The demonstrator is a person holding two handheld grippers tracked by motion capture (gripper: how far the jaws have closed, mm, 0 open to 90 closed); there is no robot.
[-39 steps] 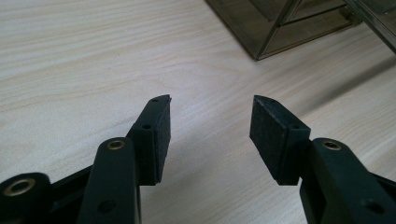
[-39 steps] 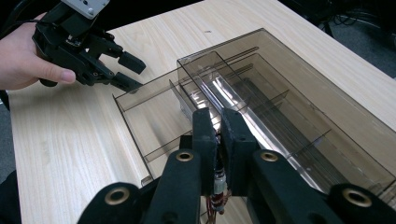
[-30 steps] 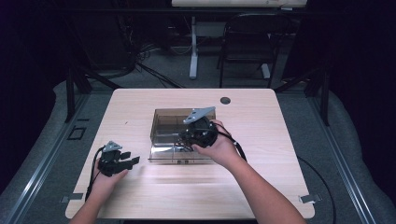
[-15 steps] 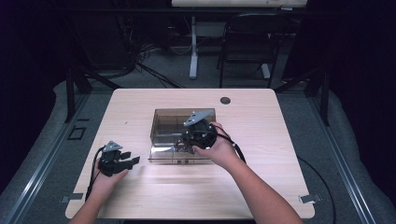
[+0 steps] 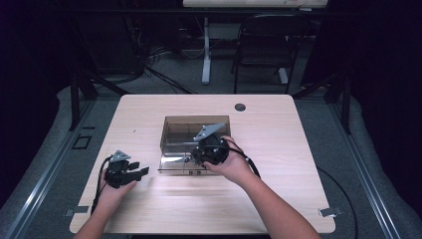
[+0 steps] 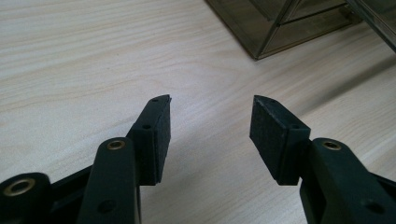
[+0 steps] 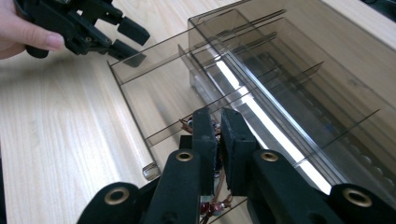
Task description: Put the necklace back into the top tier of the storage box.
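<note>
Smoked-plastic organiser box (image 5: 195, 134) is found at the middle of the wooden table (image 5: 298, 164), its shallow drawer (image 7: 140, 116) drawn out toward the person. Compared with the high view of a second ago, little is altered: the right gripper (image 5: 211, 149) is shifted only slightly at the front of the box, and the left gripper (image 5: 124, 172) is unmoved on the table, well apart from the box on its left. The work is therefore judged to be paused at the picking step inside the drawer, not at transport. In the right gripper view the right gripper (image 7: 218, 140) is seen with its jaws nearly pressed together, only a narrow slit remaining, lowered into a front compartment of the drawer; small parts with thin reddish leads (image 7: 212, 205) are noted just below the pads, possibly pinched, though contact cannot be confirmed because the jaws hide it. In the left gripper view the left gripper (image 6: 210, 126) is recorded with jaws spread wide, nothing between them, hovering over bare wood, with a corner of the box (image 6: 280, 28) ahead of it.
</note>
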